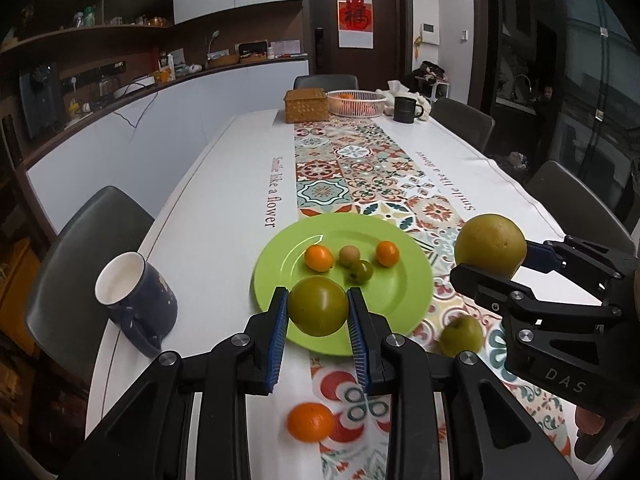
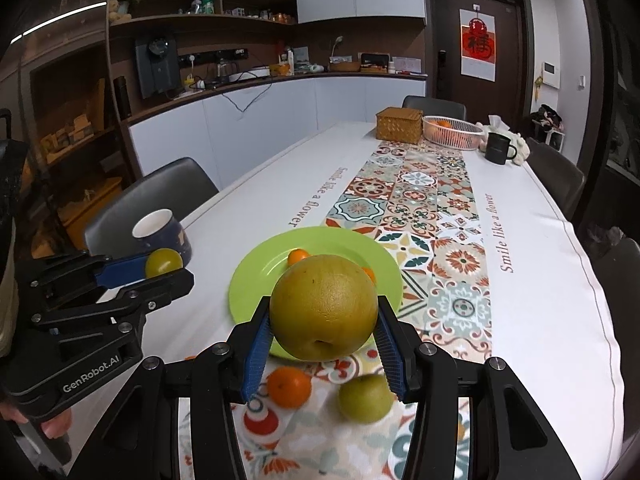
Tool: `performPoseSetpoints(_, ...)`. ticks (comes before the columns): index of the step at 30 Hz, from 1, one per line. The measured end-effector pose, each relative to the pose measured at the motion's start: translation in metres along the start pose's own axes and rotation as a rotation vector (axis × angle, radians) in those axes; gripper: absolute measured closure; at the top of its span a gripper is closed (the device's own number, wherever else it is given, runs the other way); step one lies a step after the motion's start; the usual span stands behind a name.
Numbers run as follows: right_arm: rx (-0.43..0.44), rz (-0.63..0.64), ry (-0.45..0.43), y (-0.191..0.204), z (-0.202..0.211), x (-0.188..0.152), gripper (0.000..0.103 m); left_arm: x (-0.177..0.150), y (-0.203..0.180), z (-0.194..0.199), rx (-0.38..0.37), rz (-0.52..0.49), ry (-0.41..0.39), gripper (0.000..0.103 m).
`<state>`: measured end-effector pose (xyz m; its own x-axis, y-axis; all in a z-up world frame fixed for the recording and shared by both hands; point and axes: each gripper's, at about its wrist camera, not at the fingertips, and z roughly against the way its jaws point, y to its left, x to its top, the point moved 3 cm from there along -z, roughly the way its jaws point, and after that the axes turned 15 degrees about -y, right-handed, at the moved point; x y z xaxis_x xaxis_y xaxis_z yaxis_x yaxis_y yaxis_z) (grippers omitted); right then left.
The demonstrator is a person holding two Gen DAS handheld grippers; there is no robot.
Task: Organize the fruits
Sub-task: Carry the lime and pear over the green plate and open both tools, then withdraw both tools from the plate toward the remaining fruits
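Holding four small fruits (image 1: 352,260), the green plate (image 1: 412,304) sits mid-table.

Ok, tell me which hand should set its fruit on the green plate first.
Probably the left. The left gripper holds the green tomato already over the near rim of the green plate. The right gripper holds the large pear off to the plate's side.

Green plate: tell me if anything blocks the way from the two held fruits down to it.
Nothing visible does. The green tomato in the left gripper and the large pear in the right gripper hang above the green plate's near rim; four small fruits occupy its centre.
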<state>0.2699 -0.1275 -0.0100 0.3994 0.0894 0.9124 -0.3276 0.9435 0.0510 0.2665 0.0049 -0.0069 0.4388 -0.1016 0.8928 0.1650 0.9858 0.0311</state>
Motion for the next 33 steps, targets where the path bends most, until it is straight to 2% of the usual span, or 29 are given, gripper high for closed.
performPoseSetpoints(7,0.022,-0.017,0.093,-0.005,-0.047,-0.005,0.054,-0.007,0.013,-0.046,-0.037,0.036,0.082,0.074)
performPoseSetpoints(18,0.013,-0.046,0.209,-0.013,-0.098,-0.027,0.054,-0.03,0.021,-0.094,-0.04,0.046,0.178,0.074)
performPoseSetpoints(20,0.01,-0.047,0.221,-0.015,-0.103,-0.031,0.054,-0.032,0.02,-0.096,-0.044,0.046,0.182,0.072)
performPoseSetpoints(23,0.002,-0.058,0.238,-0.017,-0.108,-0.035,0.053,-0.033,0.019,-0.096,-0.04,0.041,0.181,0.062)
performPoseSetpoints(25,0.0,-0.065,0.249,-0.018,-0.109,-0.037,0.053,-0.033,0.018,-0.093,-0.035,0.04,0.178,0.061)
performPoseSetpoints(29,-0.031,-0.077,0.196,-0.023,-0.097,-0.032,0.042,-0.032,0.019,-0.083,-0.013,0.037,0.164,0.055)
performPoseSetpoints(33,-0.047,-0.083,0.161,-0.027,-0.08,-0.026,0.042,-0.03,0.017,-0.068,-0.004,0.05,0.152,0.051)
